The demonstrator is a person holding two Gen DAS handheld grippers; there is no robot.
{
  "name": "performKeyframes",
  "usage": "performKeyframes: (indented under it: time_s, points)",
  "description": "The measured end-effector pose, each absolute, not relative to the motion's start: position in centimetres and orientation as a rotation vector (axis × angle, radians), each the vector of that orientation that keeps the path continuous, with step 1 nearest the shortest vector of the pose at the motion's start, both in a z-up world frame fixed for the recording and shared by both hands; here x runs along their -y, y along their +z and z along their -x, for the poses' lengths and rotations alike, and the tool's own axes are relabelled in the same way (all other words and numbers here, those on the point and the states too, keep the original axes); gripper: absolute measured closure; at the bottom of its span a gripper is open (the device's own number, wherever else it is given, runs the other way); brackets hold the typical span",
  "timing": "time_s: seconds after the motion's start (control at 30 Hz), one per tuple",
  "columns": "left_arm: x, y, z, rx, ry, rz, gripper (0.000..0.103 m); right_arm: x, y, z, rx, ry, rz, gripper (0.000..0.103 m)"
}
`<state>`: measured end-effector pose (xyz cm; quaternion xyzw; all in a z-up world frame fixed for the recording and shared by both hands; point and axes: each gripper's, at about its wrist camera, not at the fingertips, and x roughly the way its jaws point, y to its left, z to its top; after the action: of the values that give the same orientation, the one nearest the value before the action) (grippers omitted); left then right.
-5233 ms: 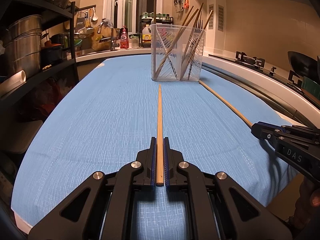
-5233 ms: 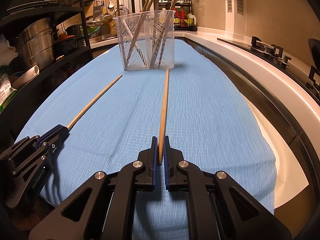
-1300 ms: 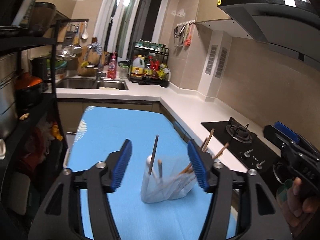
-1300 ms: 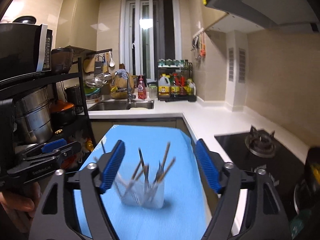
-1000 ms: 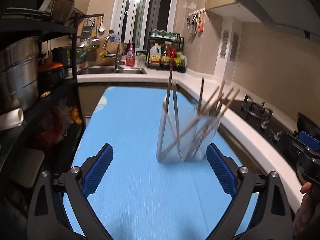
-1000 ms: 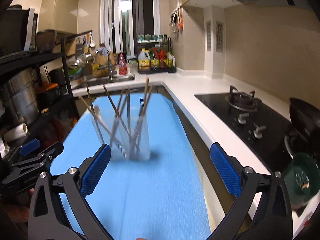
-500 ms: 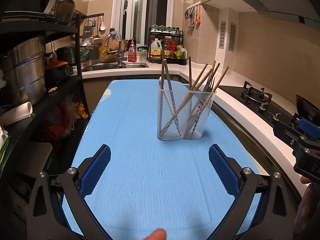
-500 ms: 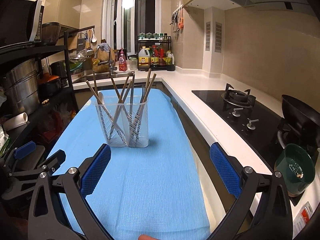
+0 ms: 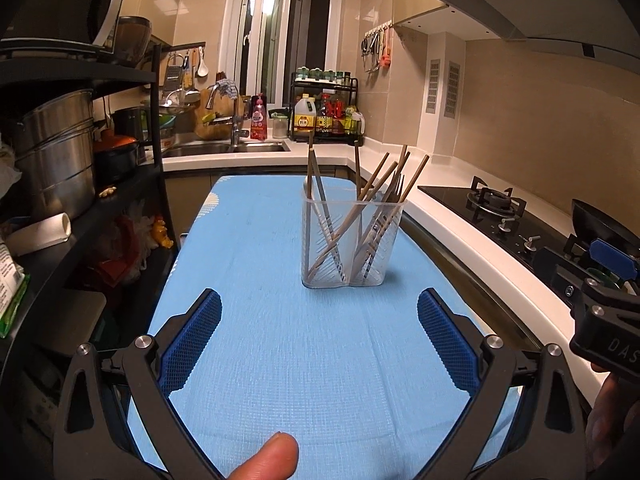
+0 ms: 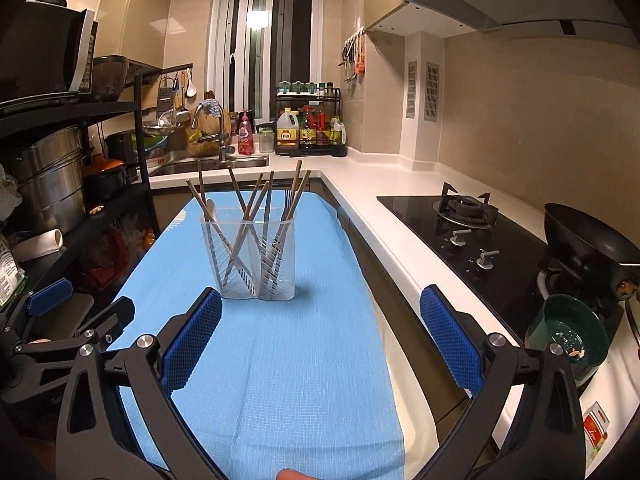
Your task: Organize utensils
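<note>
A clear plastic utensil holder [image 9: 347, 246] stands upright on the blue cloth [image 9: 280, 340], filled with several wooden chopsticks [image 9: 370, 196] and some forks. It also shows in the right wrist view [image 10: 250, 258], with chopsticks [image 10: 256, 200] leaning in it. My left gripper [image 9: 319, 340] is wide open and empty, held back from the holder above the cloth. My right gripper [image 10: 320, 340] is wide open and empty too. The right gripper also shows at the right edge of the left wrist view [image 9: 600, 292]; the left one shows at the left edge of the right wrist view [image 10: 60, 328].
A black shelf rack [image 9: 80, 208] with steel pots stands on the left. A white counter [image 10: 400, 220] with a black gas hob [image 10: 468, 232], a wok [image 10: 592, 240] and a green bowl [image 10: 568, 336] runs on the right. A sink [image 9: 224, 148] and bottles are at the back.
Five seconds ago each gripper was shut on a chopstick lying on the cloth; both chopsticks now stand in the holder. Both grippers have opened wide and drawn back from the holder.
</note>
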<state>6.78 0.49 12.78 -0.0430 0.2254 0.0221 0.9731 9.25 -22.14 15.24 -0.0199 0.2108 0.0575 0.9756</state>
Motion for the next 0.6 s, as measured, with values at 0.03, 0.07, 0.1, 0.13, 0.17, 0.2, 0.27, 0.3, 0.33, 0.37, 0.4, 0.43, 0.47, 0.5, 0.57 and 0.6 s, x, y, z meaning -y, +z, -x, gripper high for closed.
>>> performKeyframes:
  time_s: [0.03,0.07,0.1,0.13,0.17,0.2,0.27,0.3,0.33,0.37,0.4,0.43,0.47,0.5,0.57,0.6]
  points:
    - [-0.48,12.90,-6.74,-0.452,0.044,0.086,0.008,22.14,15.34,-9.12,-0.422,0.117,0.040,0.005]
    - [-0.45,13.01,-6.65,-0.449,0.043,0.087,0.008,22.14,15.44,-9.08,-0.421,0.118,0.041,0.005]
    - [-0.38,13.07,-6.52,-0.447,0.044,0.087,0.008,22.11,15.52,-8.98,-0.418,0.119,0.043,0.005]
    - [-0.37,13.14,-6.51,-0.446,0.045,0.087,0.008,22.16,15.55,-8.99,-0.417,0.119,0.044,0.005]
    - [-0.35,13.18,-6.48,-0.444,0.047,0.086,0.008,22.16,15.56,-8.98,-0.417,0.119,0.044,0.005]
    - [-0.31,13.21,-6.46,-0.442,0.048,0.084,0.008,22.18,15.54,-9.00,-0.419,0.119,0.044,0.005]
    - [-0.22,13.22,-6.44,-0.441,0.048,0.080,0.008,22.16,15.54,-8.98,-0.419,0.120,0.042,0.005]
    - [-0.17,13.22,-6.42,-0.441,0.049,0.079,0.008,22.17,15.57,-8.97,-0.419,0.119,0.042,0.005]
    - [-0.17,13.23,-6.41,-0.442,0.048,0.080,0.008,22.17,15.56,-8.96,-0.418,0.118,0.042,0.005]
    - [-0.16,13.21,-6.42,-0.442,0.048,0.081,0.008,22.16,15.53,-8.97,-0.419,0.118,0.041,0.005]
    - [-0.18,13.19,-6.40,-0.443,0.048,0.082,0.008,22.12,15.49,-8.94,-0.420,0.118,0.040,0.005]
    - [-0.17,13.19,-6.40,-0.442,0.049,0.082,0.008,22.13,15.43,-8.96,-0.421,0.117,0.040,0.005]
    - [-0.20,13.16,-6.42,-0.443,0.050,0.083,0.008,22.10,15.37,-8.97,-0.422,0.118,0.042,0.005]
    - [-0.21,13.11,-6.46,-0.446,0.051,0.083,0.008,22.10,15.30,-9.04,-0.425,0.118,0.043,0.005]
    - [-0.22,13.04,-6.52,-0.449,0.052,0.088,0.008,22.07,15.17,-9.11,-0.430,0.117,0.044,0.005]
    - [-0.24,13.02,-6.55,-0.450,0.052,0.089,0.008,22.04,15.15,-9.18,-0.432,0.116,0.044,0.005]
